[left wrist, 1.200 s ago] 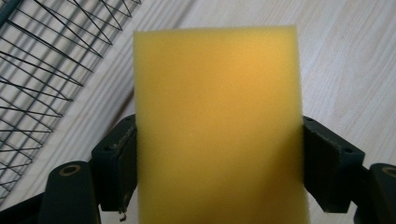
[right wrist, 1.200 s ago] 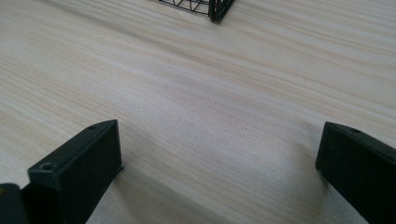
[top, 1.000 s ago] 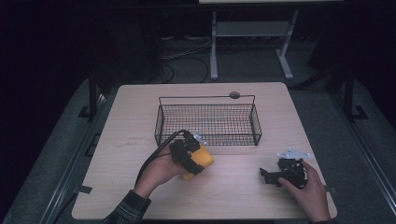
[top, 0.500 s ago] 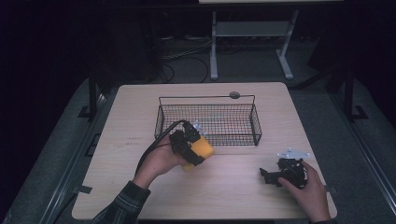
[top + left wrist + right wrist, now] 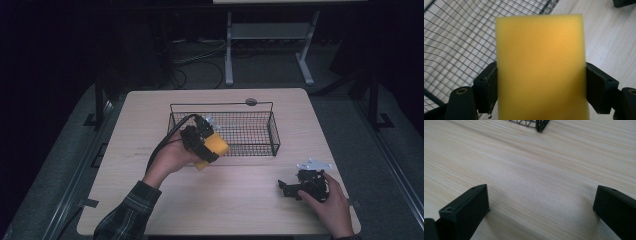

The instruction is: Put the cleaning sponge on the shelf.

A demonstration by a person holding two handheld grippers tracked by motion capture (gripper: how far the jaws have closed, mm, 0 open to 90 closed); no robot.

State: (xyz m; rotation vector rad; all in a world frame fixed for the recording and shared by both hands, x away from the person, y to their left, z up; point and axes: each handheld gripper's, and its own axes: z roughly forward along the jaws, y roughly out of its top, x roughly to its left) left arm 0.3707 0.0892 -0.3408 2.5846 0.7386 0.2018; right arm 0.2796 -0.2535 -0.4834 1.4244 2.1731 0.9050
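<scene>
With jaws clamped on the yellow sponge (image 5: 540, 67), our left gripper (image 5: 202, 141) should clear the wire basket's (image 5: 272, 131) rim before releasing (right gripper (image 5: 300, 188) rests spread, empty).

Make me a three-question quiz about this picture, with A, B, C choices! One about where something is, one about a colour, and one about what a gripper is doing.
1. Where is the wire basket?
A. on the table
B. on the floor
C. in a hand

2. What colour is the sponge?
A. blue
B. yellow
C. green

3. How is the right gripper?
A. shut on a sponge
B. shut on a cup
C. open, holding nothing

Answers:
1 A, it stands on the table.
2 B, it looks yellow between the left gripper jaws.
3 C, bare wood lies between its jaws.
</scene>
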